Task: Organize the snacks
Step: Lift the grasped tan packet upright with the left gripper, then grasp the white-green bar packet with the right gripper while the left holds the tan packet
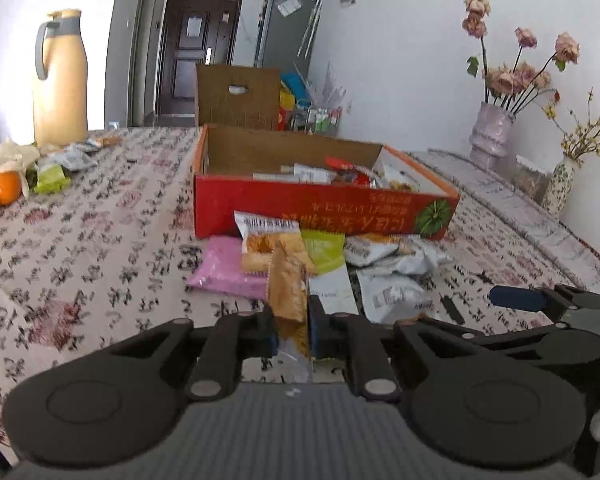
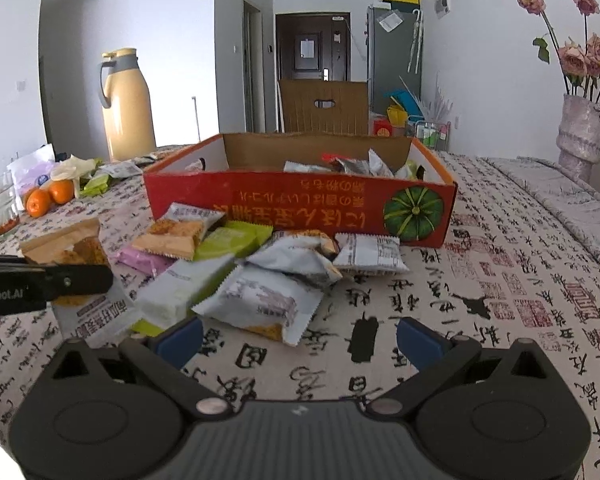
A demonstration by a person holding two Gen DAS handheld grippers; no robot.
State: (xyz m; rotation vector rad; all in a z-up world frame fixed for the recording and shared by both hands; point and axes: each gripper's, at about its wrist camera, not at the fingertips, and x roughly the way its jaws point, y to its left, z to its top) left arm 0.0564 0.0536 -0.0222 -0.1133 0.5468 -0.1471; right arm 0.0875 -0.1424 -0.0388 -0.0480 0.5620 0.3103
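Blue-padded, the left gripper is clamped on a tan snack packet, held on edge above the patterned tablecloth. Only the right wrist view shows that packet's flat face and the right gripper, jaws apart and holding nothing, just short of the loose snack pile. Beyond the pile stands the red cardboard box, open and partly filled with packets. Oranges and a yellow jug stand far left.

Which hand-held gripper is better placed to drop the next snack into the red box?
Left. The left hand-held gripper already pinches a tan snack packet facing the red box; the right hand-held gripper is open, empty.
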